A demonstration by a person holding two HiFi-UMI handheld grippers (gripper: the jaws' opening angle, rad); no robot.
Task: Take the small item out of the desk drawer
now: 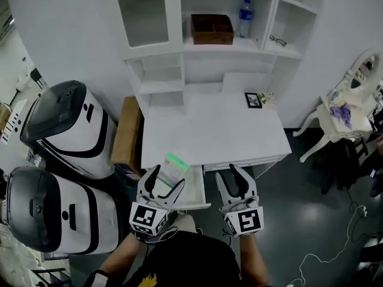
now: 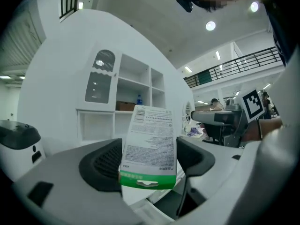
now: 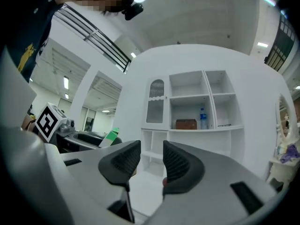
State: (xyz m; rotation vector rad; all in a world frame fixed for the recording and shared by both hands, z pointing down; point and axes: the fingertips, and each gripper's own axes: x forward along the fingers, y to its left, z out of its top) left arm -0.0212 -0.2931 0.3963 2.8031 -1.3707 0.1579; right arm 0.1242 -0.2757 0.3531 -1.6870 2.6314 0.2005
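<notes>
1. We hold the left gripper [image 1: 169,177] clamped on a flat white printed packet with a green band [image 2: 149,146]. Its two side edges are pinched between the black ribbed pads [image 2: 101,165], which stand wide apart.
2. The packet is out of the open white desk drawer [image 1: 197,191], raised over it at the front left of the white desk [image 1: 209,133]. Its green end points back toward the gripper.
3. Our right gripper [image 1: 226,172] grasps nothing. Its jaws stand a narrow gap apart with only the desk showing between them. It hovers at the desk's front edge, just to the right of the open drawer.
4. A small dark-framed picture [image 1: 253,100] sits at the back right of the desktop.
5. On the white hutch shelf above, a brown wooden box [image 1: 212,30] stands just beside a clear plastic water bottle [image 1: 245,18].
</notes>
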